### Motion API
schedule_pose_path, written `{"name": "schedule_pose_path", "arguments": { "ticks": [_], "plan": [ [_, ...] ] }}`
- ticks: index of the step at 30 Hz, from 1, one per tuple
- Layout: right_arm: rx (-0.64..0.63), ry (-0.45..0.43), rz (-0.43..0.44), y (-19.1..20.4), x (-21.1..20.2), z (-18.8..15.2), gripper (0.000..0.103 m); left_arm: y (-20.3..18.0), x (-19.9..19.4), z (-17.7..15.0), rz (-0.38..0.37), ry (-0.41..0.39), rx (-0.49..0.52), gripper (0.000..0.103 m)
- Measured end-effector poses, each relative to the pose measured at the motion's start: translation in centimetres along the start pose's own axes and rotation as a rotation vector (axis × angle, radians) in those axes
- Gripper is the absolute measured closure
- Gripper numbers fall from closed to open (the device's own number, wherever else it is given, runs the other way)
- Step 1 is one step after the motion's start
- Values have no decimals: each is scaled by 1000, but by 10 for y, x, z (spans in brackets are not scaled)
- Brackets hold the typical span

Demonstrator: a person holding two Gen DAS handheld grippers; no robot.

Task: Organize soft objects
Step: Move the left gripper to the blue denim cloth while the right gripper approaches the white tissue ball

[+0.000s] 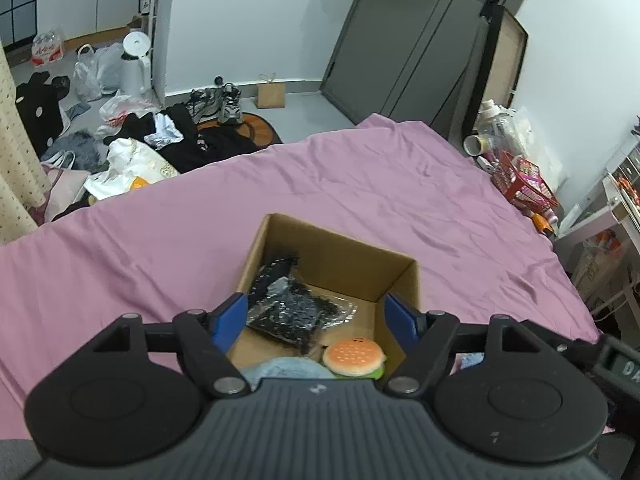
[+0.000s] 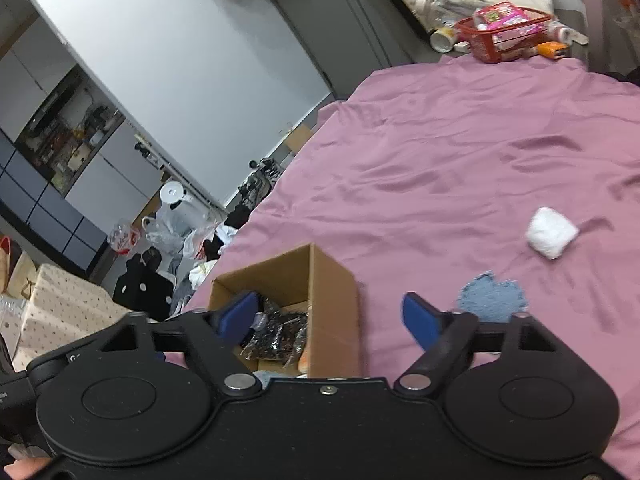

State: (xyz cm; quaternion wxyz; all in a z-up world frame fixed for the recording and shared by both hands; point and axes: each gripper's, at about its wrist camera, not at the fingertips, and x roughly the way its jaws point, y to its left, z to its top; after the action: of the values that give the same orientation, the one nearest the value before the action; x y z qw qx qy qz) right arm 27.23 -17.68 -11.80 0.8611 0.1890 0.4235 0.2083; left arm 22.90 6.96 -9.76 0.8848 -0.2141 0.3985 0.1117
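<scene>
Two hand-held grippers, left (image 1: pixel 316 316) and right (image 2: pixel 332 316), hover with fingers apart and empty over the cardboard box (image 1: pixel 340 256) holding a burger toy (image 1: pixel 354 358) on the pink bed (image 1: pixel 360 184).

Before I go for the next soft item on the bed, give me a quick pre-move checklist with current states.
1. Left gripper open and empty: ok.
2. Right gripper open and empty: ok.
3. Cardboard box upright on the bed sheet: ok.
4. Room left in the box beside the burger toy and black packet: ok.
5. Blue cloth and white bundle lying free, unobstructed: ok.
6. Which one is within reach: cannot tell.
</scene>
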Motion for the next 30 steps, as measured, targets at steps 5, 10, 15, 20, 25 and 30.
{"name": "schedule_pose_path", "arguments": {
  "ticks": [5, 10, 15, 20, 25, 30],
  "plan": [
    [12, -35, -35, -17, -15, 6, 4, -17, -3, -4, 0, 0, 16, 24],
    [61, -36, -69, -36, -23, 12, 1, -38, -5, -10, -6, 11, 40, 23],
    [127, -63, -91, -57, -38, 23, 0, -57, -6, -15, -14, 8, 72, 23],
    [170, -98, -112, -80, -53, 29, 0, -77, -4, -21, -30, 13, 96, 23],
    [196, -135, -123, -98, -67, 35, 0, -96, 0, -26, -33, 2, 104, 23],
    [258, -155, -115, -123, -76, 39, 0, -116, 7, -34, -49, 14, 124, 23]
  ]
}}
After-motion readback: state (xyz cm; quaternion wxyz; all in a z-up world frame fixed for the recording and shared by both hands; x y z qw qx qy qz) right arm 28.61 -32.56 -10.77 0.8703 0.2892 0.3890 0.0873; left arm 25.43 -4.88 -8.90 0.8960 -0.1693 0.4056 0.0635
